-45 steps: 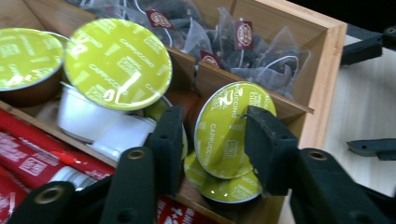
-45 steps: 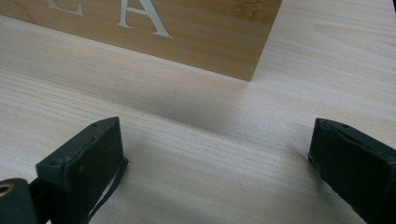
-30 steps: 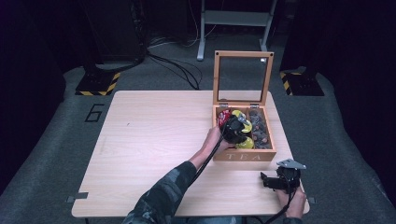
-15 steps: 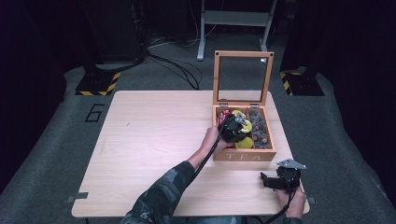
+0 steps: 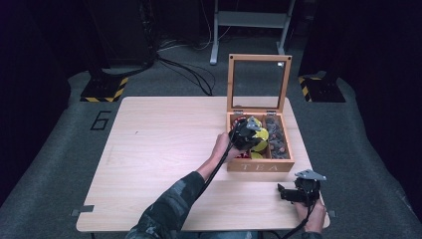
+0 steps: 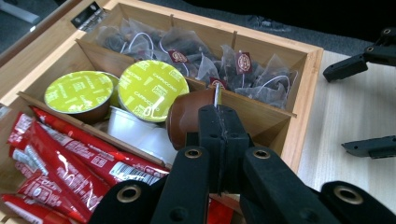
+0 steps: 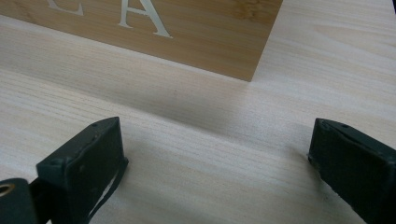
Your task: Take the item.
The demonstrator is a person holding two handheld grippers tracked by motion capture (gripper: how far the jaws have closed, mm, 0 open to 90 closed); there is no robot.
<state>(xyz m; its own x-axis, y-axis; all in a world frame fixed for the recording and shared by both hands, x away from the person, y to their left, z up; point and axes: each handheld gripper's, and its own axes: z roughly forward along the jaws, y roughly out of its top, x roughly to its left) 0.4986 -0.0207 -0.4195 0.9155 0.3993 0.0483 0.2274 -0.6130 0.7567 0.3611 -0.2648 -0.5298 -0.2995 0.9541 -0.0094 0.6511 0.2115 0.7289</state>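
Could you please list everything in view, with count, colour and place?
Table: one, light wood, centre of the high view.
Tea box: one, wooden, lid upright, on the table's right side.
Coffee capsules: at least three, two with green lids showing, brown cups, middle compartment; one lies tipped, its rim pinched by the left gripper.
Sachets: several, red, compartment beside the capsules.
Tea bags: many, sheer with dark red tags, far compartment.
Left gripper: black, shut on the tipped capsule's rim, in the box.
Right gripper: black, jaws wide apart, low over the table near the box's front corner.
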